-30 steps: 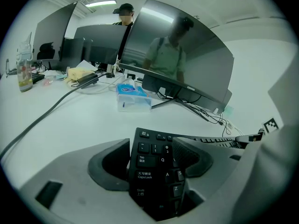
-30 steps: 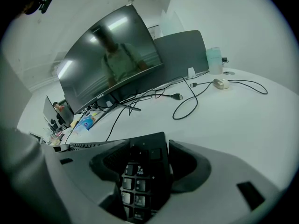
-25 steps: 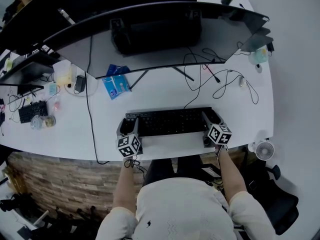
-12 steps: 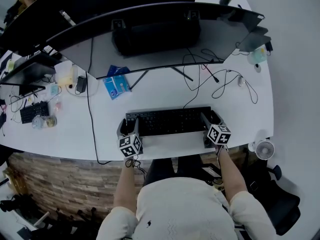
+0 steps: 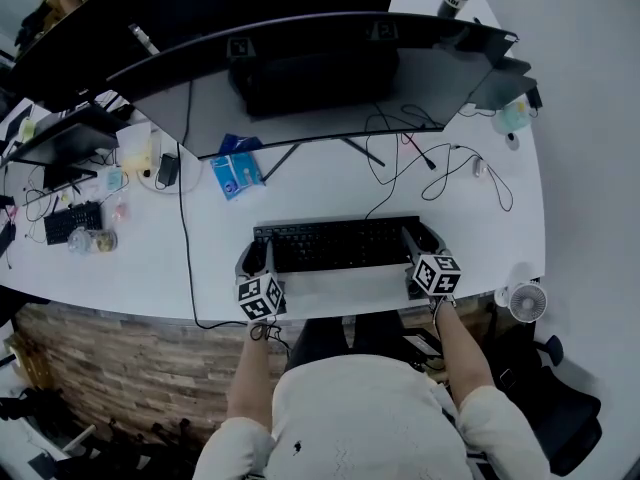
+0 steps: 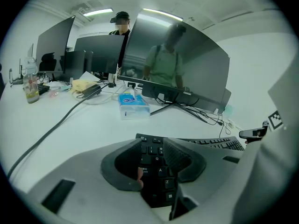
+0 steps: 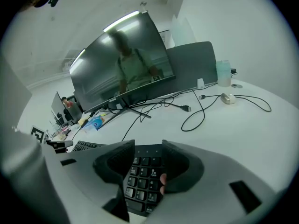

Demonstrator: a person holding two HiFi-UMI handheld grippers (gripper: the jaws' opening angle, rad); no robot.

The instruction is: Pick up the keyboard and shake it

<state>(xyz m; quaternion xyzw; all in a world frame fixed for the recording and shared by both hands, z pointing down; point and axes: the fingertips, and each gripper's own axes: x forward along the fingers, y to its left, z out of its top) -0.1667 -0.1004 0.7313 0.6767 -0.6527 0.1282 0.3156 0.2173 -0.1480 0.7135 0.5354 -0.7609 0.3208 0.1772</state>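
Note:
A black keyboard [image 5: 340, 243] lies flat on the white desk [image 5: 330, 183], close to its front edge. My left gripper [image 5: 258, 258] is at the keyboard's left end and my right gripper [image 5: 422, 243] at its right end. In the left gripper view the left gripper [image 6: 153, 147] has its jaws a little apart, and the keyboard's [image 6: 156, 164] letter keys show in the gap. In the right gripper view the right gripper [image 7: 148, 149] stands the same way over the keyboard's [image 7: 140, 181] number keys. Neither pair of jaws visibly clamps the keyboard.
A wide curved monitor [image 5: 300, 78] on a stand rises behind the keyboard. A blue tissue pack [image 5: 237, 173] lies at the back left, with loose cables [image 5: 430, 158] at the back right. A small fan [image 5: 527, 301] sits off the desk's right corner, and a second keyboard [image 5: 70, 221] lies far left.
Both grippers stay at the keyboard's ends with only a slight shift toward me. The keyboard has not visibly moved.

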